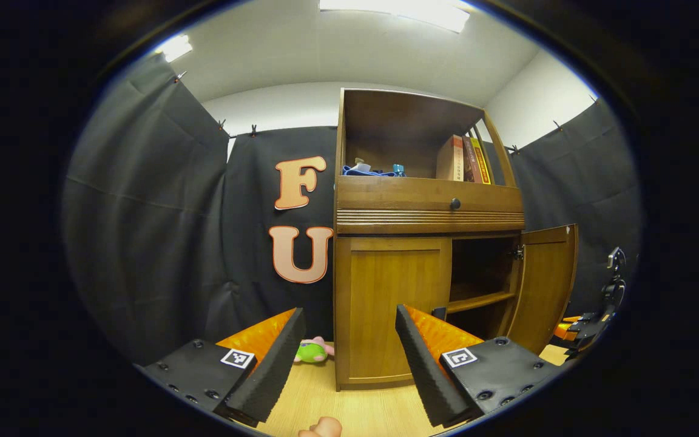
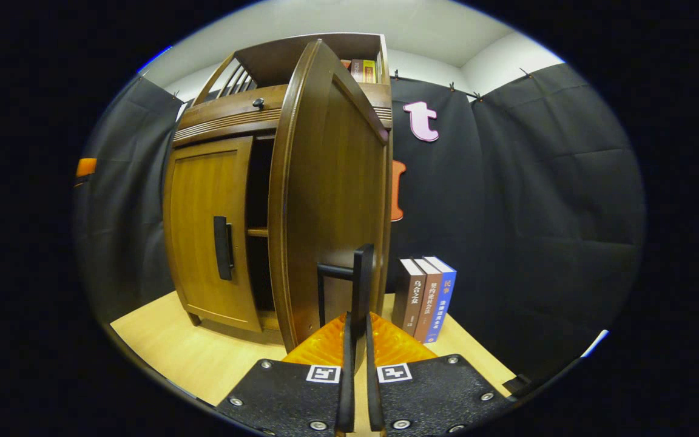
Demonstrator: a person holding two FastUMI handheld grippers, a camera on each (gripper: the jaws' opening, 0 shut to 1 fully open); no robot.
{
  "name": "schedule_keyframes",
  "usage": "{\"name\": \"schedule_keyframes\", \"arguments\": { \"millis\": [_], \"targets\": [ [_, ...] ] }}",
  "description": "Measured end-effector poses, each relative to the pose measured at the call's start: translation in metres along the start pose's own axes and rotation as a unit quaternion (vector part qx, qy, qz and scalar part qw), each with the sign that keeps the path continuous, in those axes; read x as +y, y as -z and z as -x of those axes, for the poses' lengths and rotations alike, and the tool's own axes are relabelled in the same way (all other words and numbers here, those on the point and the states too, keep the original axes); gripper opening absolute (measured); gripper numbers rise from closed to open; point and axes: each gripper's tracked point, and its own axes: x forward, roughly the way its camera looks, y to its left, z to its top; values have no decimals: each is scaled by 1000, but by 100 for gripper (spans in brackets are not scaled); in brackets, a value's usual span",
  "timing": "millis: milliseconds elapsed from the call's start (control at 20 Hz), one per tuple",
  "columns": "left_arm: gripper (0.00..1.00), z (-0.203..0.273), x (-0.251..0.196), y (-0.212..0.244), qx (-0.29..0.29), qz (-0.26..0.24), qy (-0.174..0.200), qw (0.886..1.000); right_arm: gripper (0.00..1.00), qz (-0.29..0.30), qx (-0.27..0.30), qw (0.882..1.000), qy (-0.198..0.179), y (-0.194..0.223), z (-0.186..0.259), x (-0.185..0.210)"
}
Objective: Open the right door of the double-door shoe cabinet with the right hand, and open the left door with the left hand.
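Right gripper [image 2: 357,340] clamps the black bar handle [image 2: 358,285], swinging the brown wooden right door [image 2: 331,200] outward. Left gripper [image 1: 349,358], wide open and empty, faces the closed brown wooden left door [image 1: 395,303].

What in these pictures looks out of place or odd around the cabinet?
A small green soft toy lies on the wooden floor by the cabinet's left corner, and three books stand on the floor at its right side. Nothing looks spilled or broken.
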Motion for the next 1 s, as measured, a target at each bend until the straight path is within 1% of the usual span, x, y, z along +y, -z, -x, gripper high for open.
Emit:
{"name": "schedule_keyframes", "arguments": {
  "millis": [50,100,250,300,350,450,500,550,600,900,950,1000],
  "targets": [
    [96,-1,-2,2,1,0,2,1000,18,-3,1,1000,4,0,1,-7],
    [96,-1,-5,2,3,-1,4,1000,5,-6,2,1000,6,1,2,-12],
    [96,-3,-7,5,5,-6,1,1000,4,-7,-1,1000,11,-1,3,-24],
    [96,-3,-8,5,5,-6,0,1000,0,-8,-1,1000,10,0,3,-28],
    [97,-5,-9,4,4,-6,0,1000,3,-9,0,1000,7,0,2,-31],
    [95,-8,-12,2,1,-7,-1,1000,3,-6,3,1000,2,-1,2,-37],
    [97,-9,-12,2,1,-7,-2,1000,3,-2,5,1000,2,0,2,-44],
    [95,-11,-14,2,0,-6,-2,1000,3,0,6,1000,3,0,3,-48],
    [97,-12,-16,3,1,-5,-2,1000,3,0,7,1000,2,0,2,-52],
    [97,-19,-27,9,8,-11,-1,1000,3,-30,3,999,-18,1,2,-72],
    [97,-20,-29,9,10,-12,0,1000,3,-33,3,999,-21,1,7,-74],
    [95,-21,-31,10,10,-12,1,1000,3,-38,4,999,-24,2,9,-77]
  ]
}}
